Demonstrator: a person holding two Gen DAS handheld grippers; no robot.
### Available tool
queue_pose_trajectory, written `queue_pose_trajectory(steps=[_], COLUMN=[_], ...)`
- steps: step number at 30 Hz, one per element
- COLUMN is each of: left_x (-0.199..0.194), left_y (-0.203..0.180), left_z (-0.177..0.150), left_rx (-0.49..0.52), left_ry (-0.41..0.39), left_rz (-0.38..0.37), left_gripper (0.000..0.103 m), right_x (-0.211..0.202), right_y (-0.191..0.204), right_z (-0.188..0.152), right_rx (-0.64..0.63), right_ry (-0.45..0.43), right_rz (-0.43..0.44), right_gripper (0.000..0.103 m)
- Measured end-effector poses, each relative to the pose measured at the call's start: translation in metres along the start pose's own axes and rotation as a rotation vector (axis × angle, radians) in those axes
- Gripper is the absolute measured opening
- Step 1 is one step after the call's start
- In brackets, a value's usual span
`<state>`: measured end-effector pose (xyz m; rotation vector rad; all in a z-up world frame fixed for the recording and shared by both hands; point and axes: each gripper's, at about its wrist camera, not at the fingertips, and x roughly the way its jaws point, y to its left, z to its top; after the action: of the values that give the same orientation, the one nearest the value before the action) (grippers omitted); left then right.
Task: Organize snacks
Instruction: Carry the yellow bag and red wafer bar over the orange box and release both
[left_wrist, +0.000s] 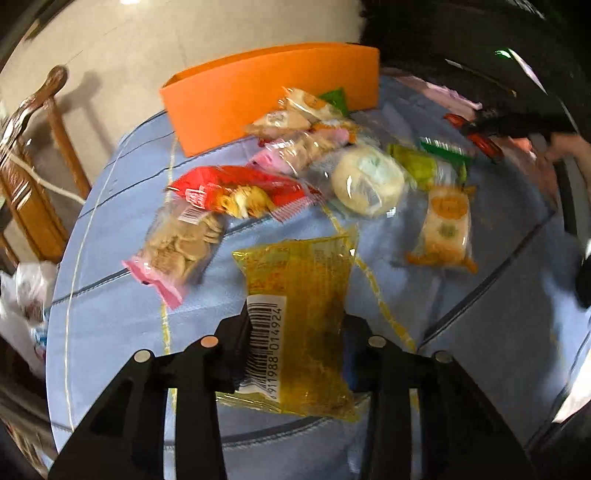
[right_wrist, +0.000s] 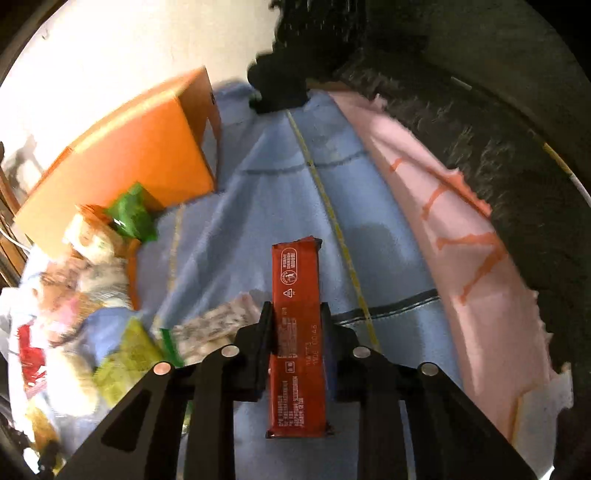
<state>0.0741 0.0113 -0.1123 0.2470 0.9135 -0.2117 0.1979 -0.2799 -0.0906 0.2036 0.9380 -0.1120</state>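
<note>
My left gripper (left_wrist: 295, 325) is shut on a yellow snack packet (left_wrist: 299, 291) with a barcode label, held above the blue tablecloth (left_wrist: 110, 314). Beyond it lies a pile of snacks: a pink cracker bag (left_wrist: 177, 251), a red bag (left_wrist: 240, 188), a round white cake (left_wrist: 365, 181) and an orange-edged packet (left_wrist: 445, 225). An orange box (left_wrist: 266, 92) stands at the back. My right gripper (right_wrist: 297, 314) is shut on a long red-brown bar wrapper (right_wrist: 297, 314), held over the cloth (right_wrist: 258, 203). The orange box (right_wrist: 129, 147) and snack pile (right_wrist: 92, 258) lie to its left.
A wooden chair (left_wrist: 33, 177) stands left of the table, with white plastic bags (left_wrist: 26, 295) below it. A pink sheet with orange marks (right_wrist: 443, 221) covers the right side of the table. A dark furry mass (right_wrist: 461, 92) lies behind it.
</note>
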Motion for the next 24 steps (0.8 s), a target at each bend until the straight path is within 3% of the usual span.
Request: queue_pose_trajectory(steps=[4,7,10,15,19,24], left_x=[-0.023,-0.036,-0.043,-0.035,-0.016,0.012], left_y=[0.009,0.023,0.034,0.070,0.093,0.118], left_z=[0.026,0.059,0.099,0.163,0.225,0.286], left_rx=[-0.052,-0.146,-0.196,-0.359,-0.334,-0.342], left_ry=[-0.012,0.010,0.005,0.004,-0.021,-0.025], left_rz=[0.024,0.037,0.085,-0.054,0.044,0.057], left_gripper=[0.037,0.037,0.037,0.037,0.037,0.037], right_x=[-0.034,-0.051,-0.074,-0.112,-0.109,-0.074], right_y=[0.013,0.021,0.042,0.086,0.114,0.141], right_z=[0.010,0.023,0.043,0.088,0.133,0.197], right_rx=[-0.032,0.003,-0.018,-0.121,-0.154,-0.146], right_ry=[-0.036,-0.002,-0.026,-0.161,-0.196,-0.154], right_rz=[0.015,0.074,0.123,0.200,0.245,0.291], right_gripper=[0.024,0.024,0.024,0.024,0.024,0.024])
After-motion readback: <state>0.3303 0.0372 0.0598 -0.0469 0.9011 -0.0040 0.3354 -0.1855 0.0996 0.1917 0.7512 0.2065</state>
